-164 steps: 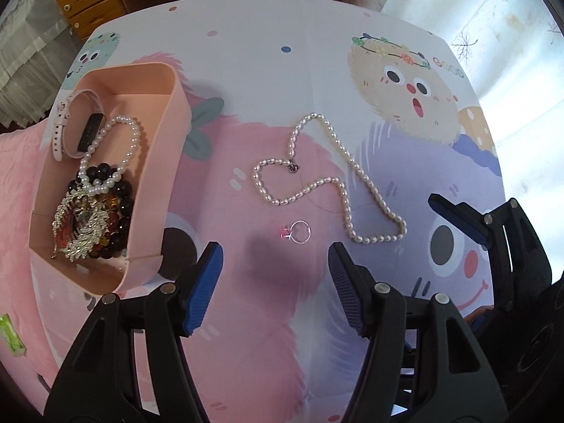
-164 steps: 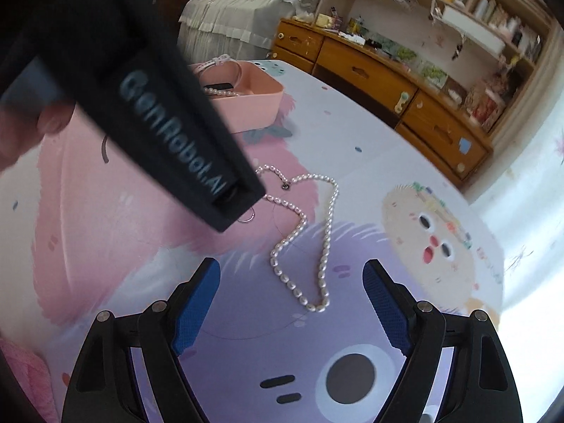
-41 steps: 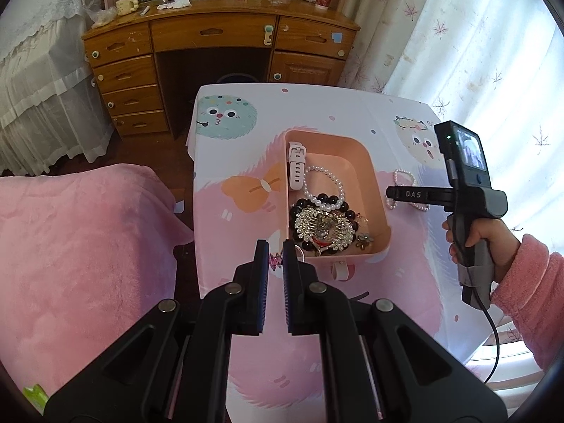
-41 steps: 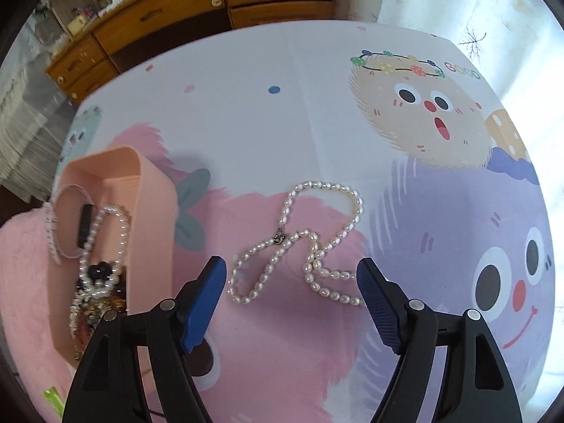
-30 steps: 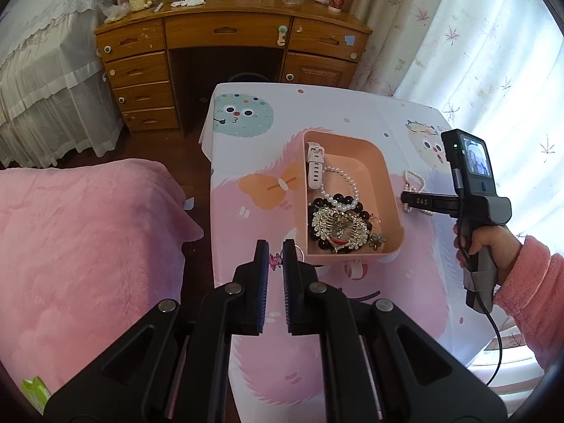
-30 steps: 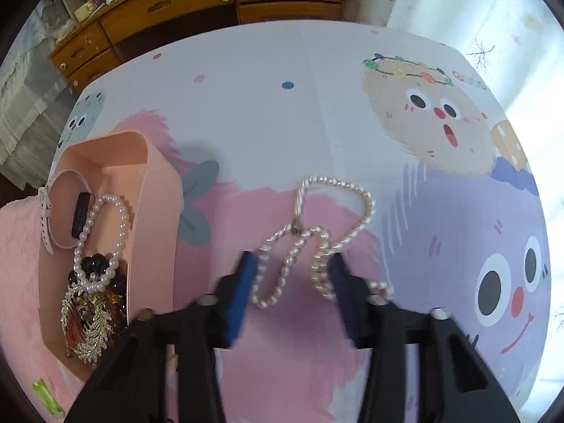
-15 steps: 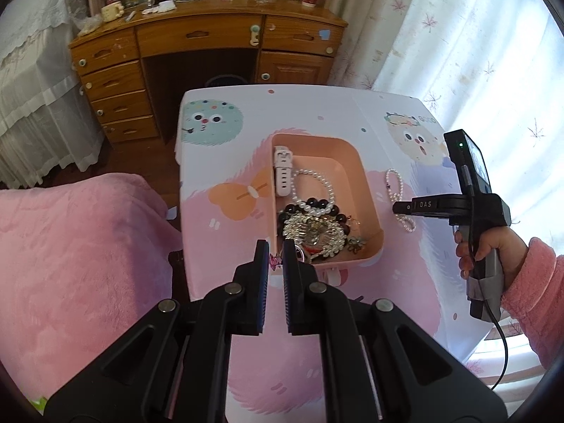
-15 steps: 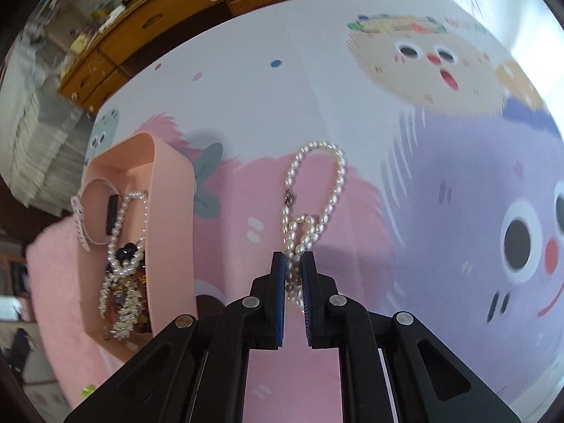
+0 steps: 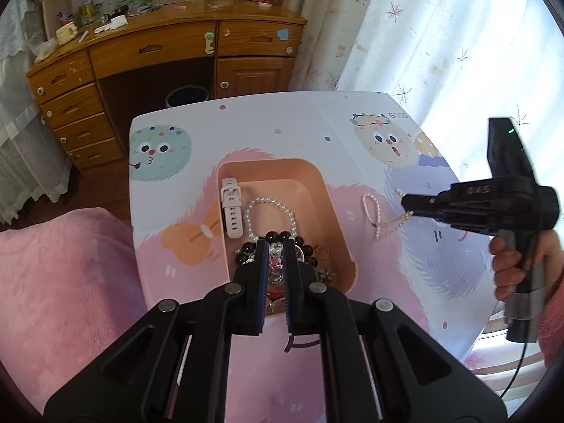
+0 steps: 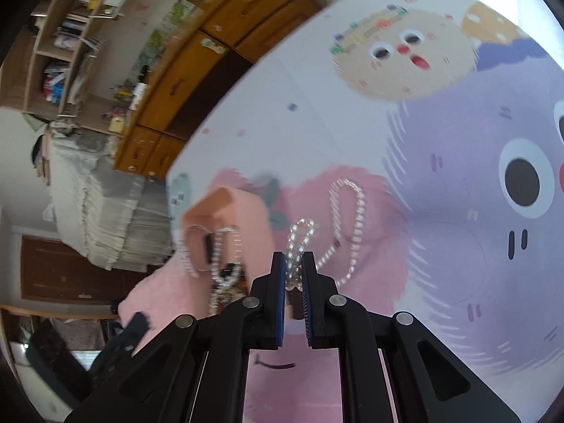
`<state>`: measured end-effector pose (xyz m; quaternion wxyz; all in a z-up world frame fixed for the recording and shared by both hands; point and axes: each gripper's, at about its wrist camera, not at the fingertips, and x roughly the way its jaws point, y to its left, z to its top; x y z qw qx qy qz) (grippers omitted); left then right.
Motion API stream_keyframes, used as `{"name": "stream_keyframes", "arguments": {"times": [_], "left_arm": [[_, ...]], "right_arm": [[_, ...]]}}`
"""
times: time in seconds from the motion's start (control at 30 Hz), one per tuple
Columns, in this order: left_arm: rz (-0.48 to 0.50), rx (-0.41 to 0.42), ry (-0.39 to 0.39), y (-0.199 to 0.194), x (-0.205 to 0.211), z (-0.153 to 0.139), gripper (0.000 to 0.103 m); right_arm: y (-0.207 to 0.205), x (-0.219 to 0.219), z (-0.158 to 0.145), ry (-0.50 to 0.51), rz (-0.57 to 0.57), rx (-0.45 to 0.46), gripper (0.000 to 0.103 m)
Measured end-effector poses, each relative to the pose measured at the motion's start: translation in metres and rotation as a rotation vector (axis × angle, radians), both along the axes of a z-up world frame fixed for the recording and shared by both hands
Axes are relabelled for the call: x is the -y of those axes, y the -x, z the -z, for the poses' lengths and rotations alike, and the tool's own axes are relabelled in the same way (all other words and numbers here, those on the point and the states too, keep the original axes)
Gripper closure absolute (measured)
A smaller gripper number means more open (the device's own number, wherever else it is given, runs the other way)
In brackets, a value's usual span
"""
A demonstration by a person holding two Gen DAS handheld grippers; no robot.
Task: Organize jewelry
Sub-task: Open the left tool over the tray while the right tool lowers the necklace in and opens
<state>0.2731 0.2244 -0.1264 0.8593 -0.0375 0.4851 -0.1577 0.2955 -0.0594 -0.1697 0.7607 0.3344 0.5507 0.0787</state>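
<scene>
Right wrist view shows the right gripper (image 10: 293, 268) pinching the pearl necklace (image 10: 347, 218) beside the pink tray (image 9: 336, 208), the left gripper (image 9: 274, 257) clenched over the tray, and dangling pearls might snag its rim.

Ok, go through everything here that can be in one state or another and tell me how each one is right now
Right tongs: shut on the pearl necklace, after just closing.
Pearl necklace: one part pinched and lifted, the rest trailing on the tablecloth.
Left tongs: shut, over the tray; a pink ring shows between them.
Pink tray: open-topped, holding jewelry.
White watch: lying unbuckled in the tray.
Pearl bracelet: in the tray.
Desk drawers: closed.
</scene>
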Motion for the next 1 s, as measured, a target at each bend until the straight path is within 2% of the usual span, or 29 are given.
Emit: {"name": "stream_keyframes", "arguments": {"times": [0.27, 0.5, 0.57, 0.6, 0.63, 0.67, 0.73, 0.8, 0.93, 0.97, 1.0], "left_arm": [[0.054, 0.031, 0.049, -0.014, 0.006, 0.007, 0.098], [0.066, 0.044, 0.143, -0.022, 0.004, 0.006, 0.098], [0.059, 0.034, 0.165, -0.024, 0.002, 0.005, 0.095], [0.051, 0.027, 0.165, -0.025, 0.002, 0.004, 0.093], [0.040, 0.014, 0.167, -0.025, 0.001, 0.004, 0.085], [0.032, 0.009, 0.171, -0.025, 0.000, 0.004, 0.072], [0.007, 0.011, 0.167, -0.020, -0.004, 0.003, 0.055], [-0.011, 0.020, 0.164, -0.012, -0.008, 0.000, 0.052], [-0.054, -0.008, 0.157, 0.007, -0.012, -0.001, 0.039], [-0.069, -0.012, 0.157, 0.014, -0.012, -0.001, 0.038], [-0.079, -0.016, 0.153, 0.021, -0.011, -0.001, 0.037]], "right_arm": [[0.003, -0.030, -0.084, -0.066, -0.105, 0.183, 0.096], [-0.002, -0.067, -0.138, -0.118, -0.186, 0.278, 0.096], [-0.002, -0.076, -0.150, -0.120, -0.207, 0.297, 0.096], [-0.001, -0.080, -0.157, -0.124, -0.216, 0.303, 0.096], [-0.001, -0.084, -0.162, -0.127, -0.225, 0.310, 0.096], [-0.001, -0.088, -0.166, -0.128, -0.229, 0.315, 0.096], [-0.001, -0.095, -0.172, -0.128, -0.246, 0.323, 0.096], [0.000, -0.097, -0.171, -0.134, -0.259, 0.317, 0.095], [-0.006, -0.103, -0.161, -0.110, -0.290, 0.283, 0.093], [-0.008, -0.102, -0.156, -0.105, -0.299, 0.273, 0.088], [-0.006, -0.102, -0.156, -0.103, -0.307, 0.271, 0.078]]}}
